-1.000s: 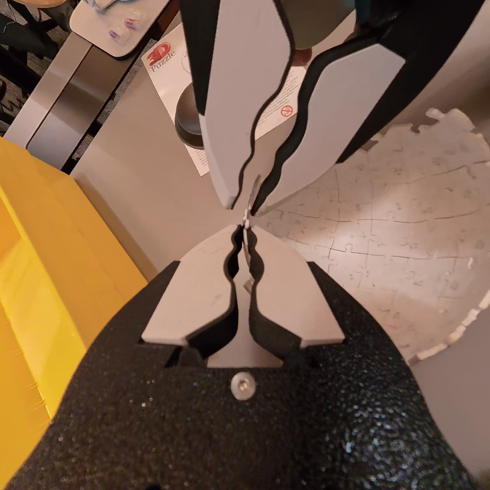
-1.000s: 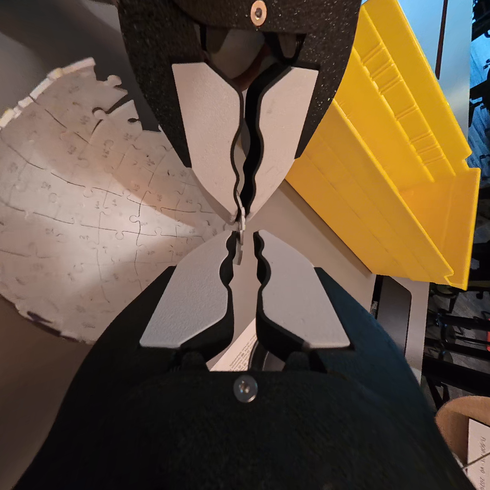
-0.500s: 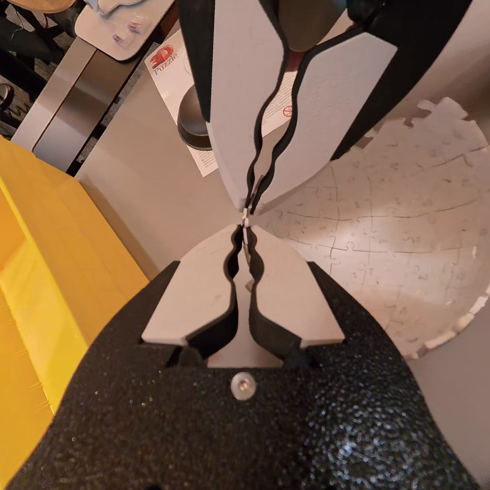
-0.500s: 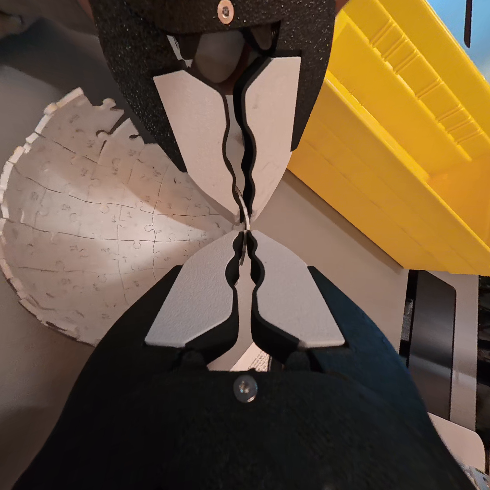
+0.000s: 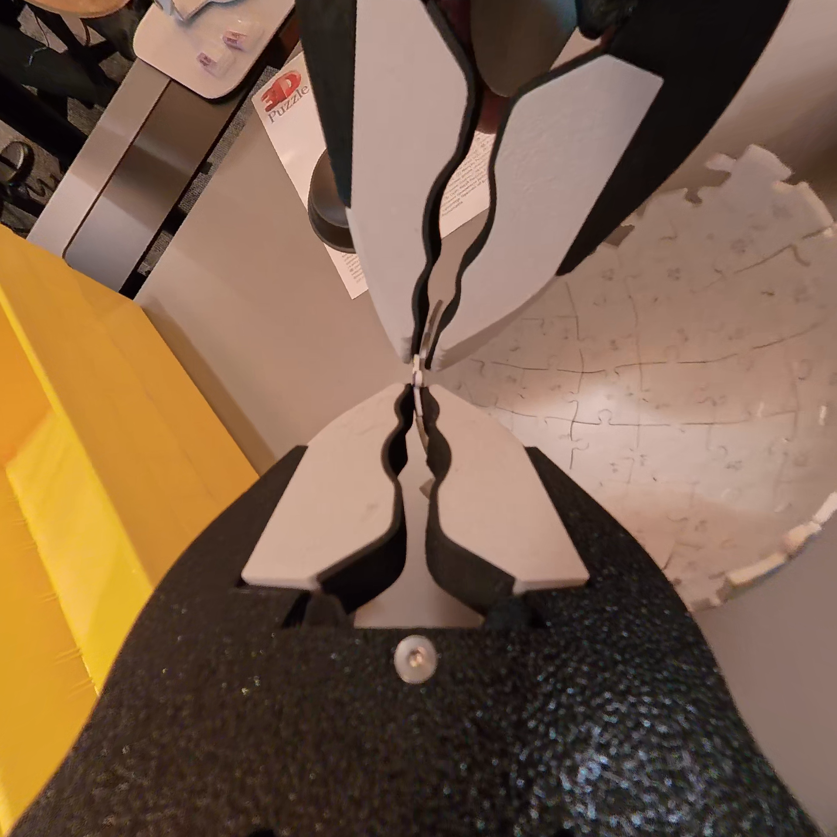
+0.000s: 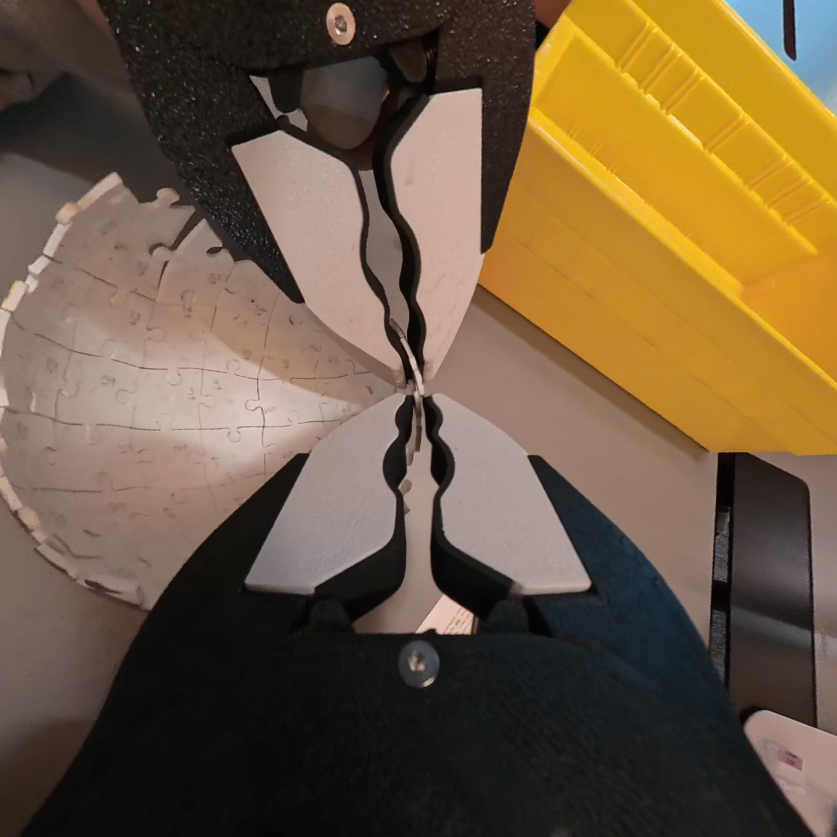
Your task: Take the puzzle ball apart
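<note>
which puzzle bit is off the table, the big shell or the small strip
The small strip of pieces: both grippers pinch it in the air. The big shell rests on the table.

2 grippers show: the left gripper (image 5: 417, 398) and the right gripper (image 6: 419, 410), each with 2 fingers, 4 in all. 1 thin strip of joined puzzle pieces (image 6: 416, 385) sits between them; how many pieces it has cannot be told. 1 half shell of the puzzle ball (image 5: 656, 385) lies on the table (image 5: 253, 290). There is 1 yellow bin (image 6: 679, 235), 1 printed sheet (image 5: 294, 131) and 1 dark round stand (image 5: 328, 213).
</note>
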Demonstrator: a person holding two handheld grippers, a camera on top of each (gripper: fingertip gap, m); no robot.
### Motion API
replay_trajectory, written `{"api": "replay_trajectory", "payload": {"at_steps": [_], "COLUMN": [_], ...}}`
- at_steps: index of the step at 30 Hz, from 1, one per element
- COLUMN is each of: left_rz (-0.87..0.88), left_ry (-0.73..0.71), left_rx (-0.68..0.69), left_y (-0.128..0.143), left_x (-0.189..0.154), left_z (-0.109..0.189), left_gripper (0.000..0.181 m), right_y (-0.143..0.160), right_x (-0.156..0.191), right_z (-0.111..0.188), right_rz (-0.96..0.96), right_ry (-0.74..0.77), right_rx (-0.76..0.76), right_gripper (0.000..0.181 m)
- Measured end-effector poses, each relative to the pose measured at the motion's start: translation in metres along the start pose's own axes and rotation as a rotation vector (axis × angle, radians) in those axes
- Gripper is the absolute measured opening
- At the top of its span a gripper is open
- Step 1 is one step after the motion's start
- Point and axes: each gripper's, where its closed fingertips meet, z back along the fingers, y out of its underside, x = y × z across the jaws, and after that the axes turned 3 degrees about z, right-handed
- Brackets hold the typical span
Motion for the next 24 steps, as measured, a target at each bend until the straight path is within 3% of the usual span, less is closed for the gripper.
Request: {"api": "replay_trajectory", "payload": {"at_steps": [24], "left_rz": [-0.005], "left_ry": [-0.012], "left_rx": [-0.012], "left_y": [-0.0007], "left_x": [0.0021], "left_z": [0.0006], "left_gripper": [0.002], "right_y": [-0.0011], "right_x": [-0.0046], "right_z": [-0.0005], "right_rz": [0.022], "right_ry": [0.038], "right_rx": [0.002], "right_gripper": [0.008]}}
